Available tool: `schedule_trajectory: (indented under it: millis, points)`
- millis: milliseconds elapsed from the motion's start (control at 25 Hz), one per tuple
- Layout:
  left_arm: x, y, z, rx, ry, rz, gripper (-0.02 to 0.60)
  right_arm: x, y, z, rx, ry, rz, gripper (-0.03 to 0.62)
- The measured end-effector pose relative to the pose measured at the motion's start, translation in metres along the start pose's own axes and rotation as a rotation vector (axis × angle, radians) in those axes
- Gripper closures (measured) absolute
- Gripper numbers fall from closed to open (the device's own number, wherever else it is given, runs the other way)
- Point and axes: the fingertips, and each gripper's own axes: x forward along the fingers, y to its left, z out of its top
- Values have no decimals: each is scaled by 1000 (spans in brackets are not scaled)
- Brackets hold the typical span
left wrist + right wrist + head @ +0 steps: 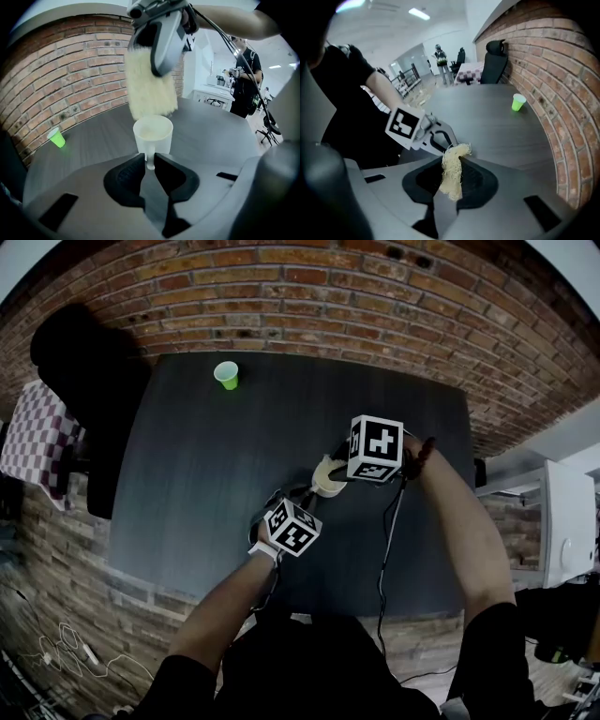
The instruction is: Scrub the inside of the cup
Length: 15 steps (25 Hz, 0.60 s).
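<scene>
While the left gripper (149, 158) pinched the cup (153, 132) by its handle, clear of every table (202, 488) edge, the right gripper (454, 161) clamped a scrubber (149, 89) at its rim.

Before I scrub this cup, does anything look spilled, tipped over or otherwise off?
Nothing stands out. The white cup sits upright, its handle clamped in the left gripper; the right gripper holds the fibrous scrubber over its mouth. The green cup across the table is upright, and no spill shows.

A small green cup (226, 375) stands on the dark table (187, 502) near the brick wall (281, 287); a black chair (80, 362) at its corner
</scene>
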Motion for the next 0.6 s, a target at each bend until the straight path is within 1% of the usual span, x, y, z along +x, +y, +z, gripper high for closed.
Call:
schedule_trajectory:
  millis: [40, 80, 120, 160, 240, 320, 360, 440, 520, 600]
  points:
    - [0, 0, 0, -2, -2, 0, 508, -16, -1, 9, 4, -52, -10, 503]
    - [-1, 0, 1, -5, -4, -1, 508, -30, -4, 16, 2, -89, -40, 503]
    - [-1, 0, 1, -9, -7, -2, 508, -39, -8, 19, -8, -100, -82, 503]
    - [-1, -1, 1, -12, -10, -2, 508, -42, -11, 18, -30, -80, -122, 503]
    - [-1, -1, 2, -14, -10, -3, 508, -28, -12, 4, -91, 26, -166, 503]
    - [-1, 0, 2, -10, -8, -2, 508, 0, -8, -14, -139, 129, -157, 503]
    - [-1, 0, 3, -7, -7, -3, 508, 14, -6, -21, -157, 162, -148, 503]
    - [0, 0, 4, -2, -7, -3, 508, 39, -9, -32, -198, 210, -166, 503]
    - [1, 1, 4, -2, -5, -3, 508, 60, -17, -39, -249, 255, -210, 503]
    - [1, -1, 1, -8, 2, -5, 508, 77, -20, -46, -269, 284, -221, 503]
